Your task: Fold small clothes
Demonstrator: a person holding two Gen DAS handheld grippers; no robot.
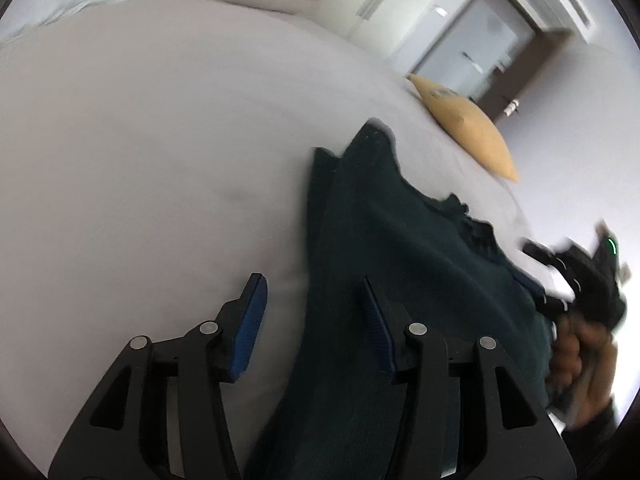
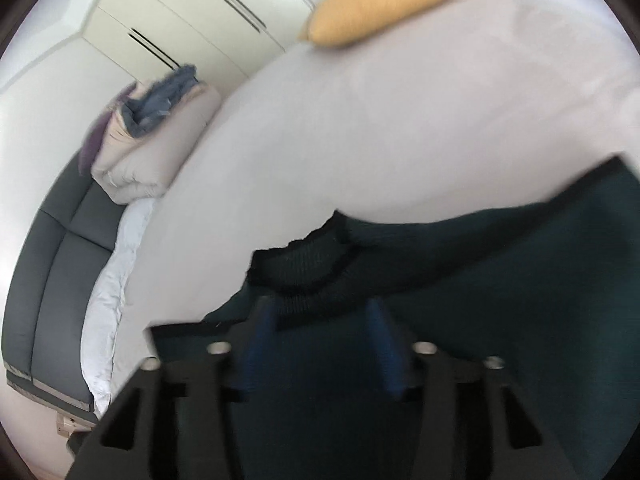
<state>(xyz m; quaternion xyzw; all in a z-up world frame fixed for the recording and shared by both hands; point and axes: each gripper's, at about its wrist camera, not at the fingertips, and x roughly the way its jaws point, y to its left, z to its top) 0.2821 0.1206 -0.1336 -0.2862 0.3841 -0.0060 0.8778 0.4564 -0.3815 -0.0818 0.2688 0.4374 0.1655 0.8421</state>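
Observation:
A dark green knit garment [image 1: 400, 248] lies on the pale bed sheet [image 1: 160, 160]. My left gripper [image 1: 314, 288] is open just above the garment's left edge, one finger over the sheet and one over the cloth. The right gripper body [image 1: 580, 276] and the hand holding it show at the garment's right side. In the right wrist view the garment [image 2: 480, 280] fills the lower right, its ribbed hem near the fingers. My right gripper [image 2: 320, 312] is open over the cloth, with nothing between its blue pads. The view is blurred.
A yellow pillow [image 1: 468, 128] lies at the bed's far edge and also shows in the right wrist view [image 2: 380, 4]. A folded duvet with a blue cloth on it [image 2: 156, 136] sits at the bed's other end. A grey headboard [image 2: 60, 264], wardrobe doors [image 2: 180, 12] and a door [image 1: 480, 48] surround the bed.

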